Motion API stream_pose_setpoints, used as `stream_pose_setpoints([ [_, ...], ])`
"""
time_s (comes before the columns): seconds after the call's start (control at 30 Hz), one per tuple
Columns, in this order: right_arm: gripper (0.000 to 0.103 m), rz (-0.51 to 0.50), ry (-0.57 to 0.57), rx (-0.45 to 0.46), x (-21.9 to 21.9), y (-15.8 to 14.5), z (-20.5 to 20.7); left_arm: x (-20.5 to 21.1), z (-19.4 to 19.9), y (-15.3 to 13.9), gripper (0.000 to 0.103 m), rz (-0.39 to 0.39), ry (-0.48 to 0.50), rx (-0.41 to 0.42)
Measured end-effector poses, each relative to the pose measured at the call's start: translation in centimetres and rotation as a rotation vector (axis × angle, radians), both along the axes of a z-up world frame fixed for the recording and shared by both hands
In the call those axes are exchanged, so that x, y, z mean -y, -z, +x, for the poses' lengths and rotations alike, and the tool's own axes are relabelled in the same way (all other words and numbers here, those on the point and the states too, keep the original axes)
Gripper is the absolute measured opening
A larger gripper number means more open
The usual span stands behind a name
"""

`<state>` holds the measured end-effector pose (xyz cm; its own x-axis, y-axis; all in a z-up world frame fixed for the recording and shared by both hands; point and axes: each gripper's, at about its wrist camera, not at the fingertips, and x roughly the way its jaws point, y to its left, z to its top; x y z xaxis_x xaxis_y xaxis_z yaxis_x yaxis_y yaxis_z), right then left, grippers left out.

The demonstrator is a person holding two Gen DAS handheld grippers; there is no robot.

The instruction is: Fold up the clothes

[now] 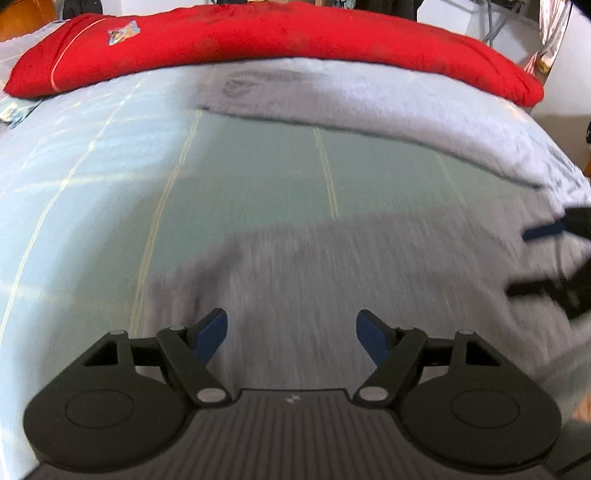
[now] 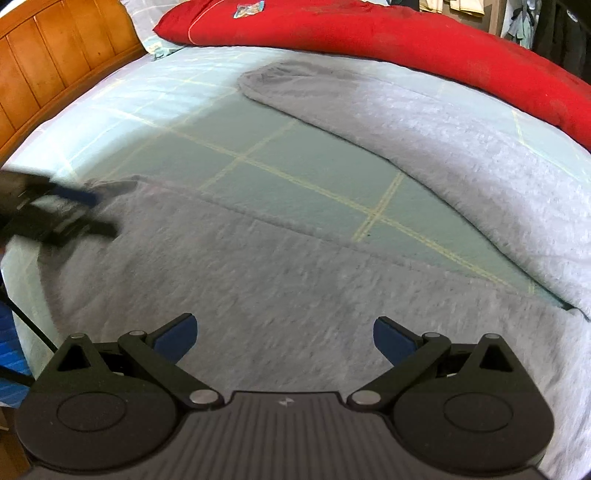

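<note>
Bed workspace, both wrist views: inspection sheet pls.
Surface: bed sheet, pale blue-green with yellow grid lines.
Job's things: grey garment spread flat, one long part angled away toward the far side.
Clutter: red pillow along far edge.
Grippers: left tongs open, empty; right tongs open, empty, both over the garment.
Cables: dark cord at bed edge.
Surroundings: wooden headboard.

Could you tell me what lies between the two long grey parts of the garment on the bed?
Only bare checked bedsheet lies between those parts of the grey garment, clearest in the right wrist view.
</note>
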<state>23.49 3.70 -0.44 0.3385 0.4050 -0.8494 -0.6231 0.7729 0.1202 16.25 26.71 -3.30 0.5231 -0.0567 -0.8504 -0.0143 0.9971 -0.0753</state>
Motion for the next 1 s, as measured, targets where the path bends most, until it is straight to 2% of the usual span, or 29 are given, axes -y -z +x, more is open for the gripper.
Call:
stream_pose_setpoints([
  [0.07,0.103,-0.009,-0.002,-0.011,0.1,0.4,0.2,0.4,-0.9,0.8,0.077,-0.013,0.002,-0.047],
  [0.13,0.103,-0.019,-0.014,-0.023,0.2,0.7,0.3,0.3,-1.5,1.5,0.077,0.007,-0.036,-0.09],
  [0.3,0.103,-0.057,-0.026,-0.047,0.6,1.4,0.6,-0.6,-2.0,-0.2,0.076,-0.025,-0.164,-0.066],
  [0.4,0.103,-0.066,-0.029,-0.055,0.9,1.7,0.6,0.2,-1.2,-0.9,0.078,-0.037,-0.122,-0.026],
  [0.47,0.103,-0.078,-0.033,-0.059,0.8,2.0,0.7,0.7,-0.4,-0.3,0.078,-0.024,-0.088,-0.035],
  [0.57,0.103,-0.09,-0.032,-0.061,0.6,2.3,0.5,0.5,0.5,1.3,0.077,-0.018,-0.118,-0.098],
  [0.67,0.103,-0.083,-0.029,-0.064,0.9,2.5,0.6,0.0,0.7,1.0,0.077,-0.039,-0.146,-0.1],
  [0.77,0.103,-0.072,-0.016,-0.064,1.5,2.7,0.7,0.2,1.2,0.4,0.077,-0.023,-0.14,-0.102],
  [0.93,0.103,-0.038,0.008,-0.064,2.3,2.0,0.7,1.7,2.6,-0.6,0.077,-0.006,-0.068,-0.043],
  [1.0,0.103,-0.04,0.021,-0.052,2.7,1.8,0.8,1.9,2.9,0.3,0.078,-0.001,-0.051,-0.07],
])
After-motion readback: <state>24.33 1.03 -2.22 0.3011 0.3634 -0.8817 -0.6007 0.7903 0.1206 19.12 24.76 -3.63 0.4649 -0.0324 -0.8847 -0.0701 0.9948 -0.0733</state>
